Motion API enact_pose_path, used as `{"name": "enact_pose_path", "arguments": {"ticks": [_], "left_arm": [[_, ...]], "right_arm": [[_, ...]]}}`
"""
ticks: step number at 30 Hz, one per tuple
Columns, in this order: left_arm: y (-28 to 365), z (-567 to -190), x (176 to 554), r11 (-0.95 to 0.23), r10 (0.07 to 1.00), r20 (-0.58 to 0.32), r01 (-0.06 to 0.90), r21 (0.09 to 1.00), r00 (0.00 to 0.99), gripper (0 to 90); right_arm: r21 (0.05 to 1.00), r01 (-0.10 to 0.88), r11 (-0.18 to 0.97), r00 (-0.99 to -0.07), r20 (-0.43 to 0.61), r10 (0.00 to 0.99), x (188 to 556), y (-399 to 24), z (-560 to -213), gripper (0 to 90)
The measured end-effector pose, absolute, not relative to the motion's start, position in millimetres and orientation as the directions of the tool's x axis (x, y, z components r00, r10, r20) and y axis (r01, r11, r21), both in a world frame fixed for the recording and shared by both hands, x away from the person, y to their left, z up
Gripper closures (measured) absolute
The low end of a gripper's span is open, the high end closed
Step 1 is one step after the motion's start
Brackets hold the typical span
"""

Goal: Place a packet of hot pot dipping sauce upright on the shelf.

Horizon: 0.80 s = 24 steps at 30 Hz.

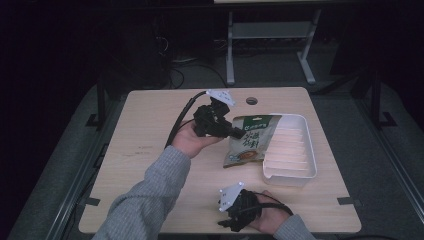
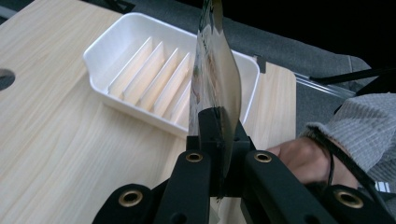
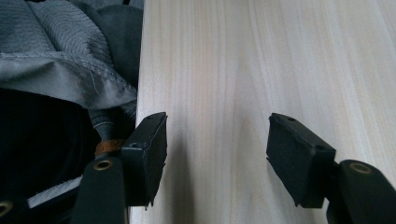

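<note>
A green and silver snack packet [image 1: 248, 140] hangs just left of a white ribbed tray [image 1: 291, 148] at the table's right middle. My left gripper [image 1: 235, 132] is shut on the packet's left edge. In the left gripper view the packet [image 2: 215, 70] stands edge-on between the shut jaws, with the white tray [image 2: 140, 70] behind it. My right gripper [image 1: 231, 212] rests near the table's front edge. In the right gripper view its jaws stand wide apart over bare wood, so the right gripper [image 3: 217, 154] is open with nothing in it.
The light wooden table [image 1: 150, 150] has a round cable hole [image 1: 252, 101] at the back. Grey sleeves [image 1: 145, 200] reach in from the front. A grey cloth [image 3: 70, 56] hangs past the table's edge in the right gripper view. Dark floor and a desk frame [image 1: 270, 35] lie beyond.
</note>
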<state>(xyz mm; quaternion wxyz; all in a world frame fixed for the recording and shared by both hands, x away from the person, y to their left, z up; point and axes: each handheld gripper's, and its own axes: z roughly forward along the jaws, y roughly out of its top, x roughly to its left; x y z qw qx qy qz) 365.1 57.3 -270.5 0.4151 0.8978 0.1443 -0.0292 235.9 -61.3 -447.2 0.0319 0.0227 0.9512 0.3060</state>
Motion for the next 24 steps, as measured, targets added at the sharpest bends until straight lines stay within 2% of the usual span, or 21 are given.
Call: {"name": "enact_pose_path", "arguments": {"ticks": [24], "left_arm": [[-4, -261, 383, -0.635, 0.142, -0.157, 0.211, 0.743, 0.977, 89.6]], "right_arm": [[0.587, 0.044, 0.808, -0.998, -0.016, 0.066, 236, -61, -449, 35.2]]}}
